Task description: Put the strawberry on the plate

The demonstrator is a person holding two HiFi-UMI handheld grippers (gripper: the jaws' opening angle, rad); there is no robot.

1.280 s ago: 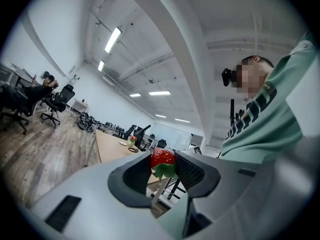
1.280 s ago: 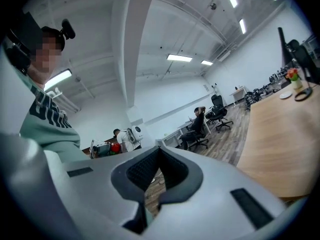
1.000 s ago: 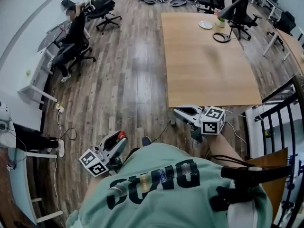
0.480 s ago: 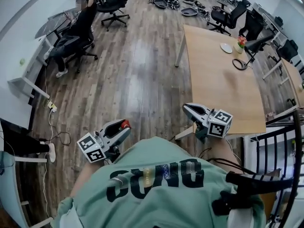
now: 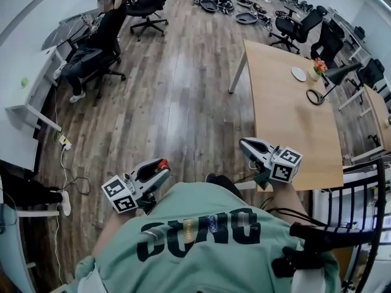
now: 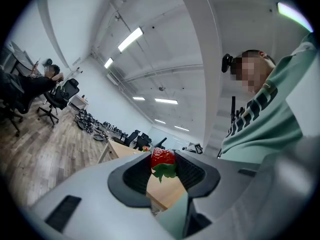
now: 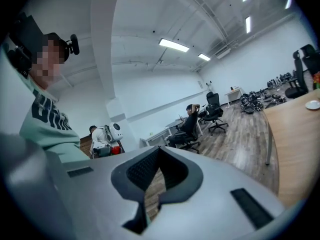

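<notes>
A red strawberry (image 6: 162, 159) with green leaves is pinched between the pads of my left gripper (image 6: 163, 165), which is shut on it. In the head view that gripper (image 5: 157, 168) is held low at the left over the wooden floor, the strawberry (image 5: 162, 163) at its tip. My right gripper (image 5: 247, 145) hovers by the near corner of the long wooden table (image 5: 287, 121), shut with nothing in it; its jaw tips (image 7: 159, 150) meet. A small white plate (image 5: 299, 74) lies at the table's far end, far from both grippers, and shows as the plate (image 7: 313, 104) at the right edge.
A flower pot (image 5: 316, 68), a black ring (image 5: 316, 97) and a desk lamp (image 5: 342, 72) stand near the plate. Office chairs (image 5: 295, 21) ring the far end. A person (image 5: 98, 38) sits at desks on the left. Black railing (image 5: 360, 188) runs at the right.
The head view has swung, so the table now sits further right and further off. Both grippers keep their pose, the left still holding the strawberry.
</notes>
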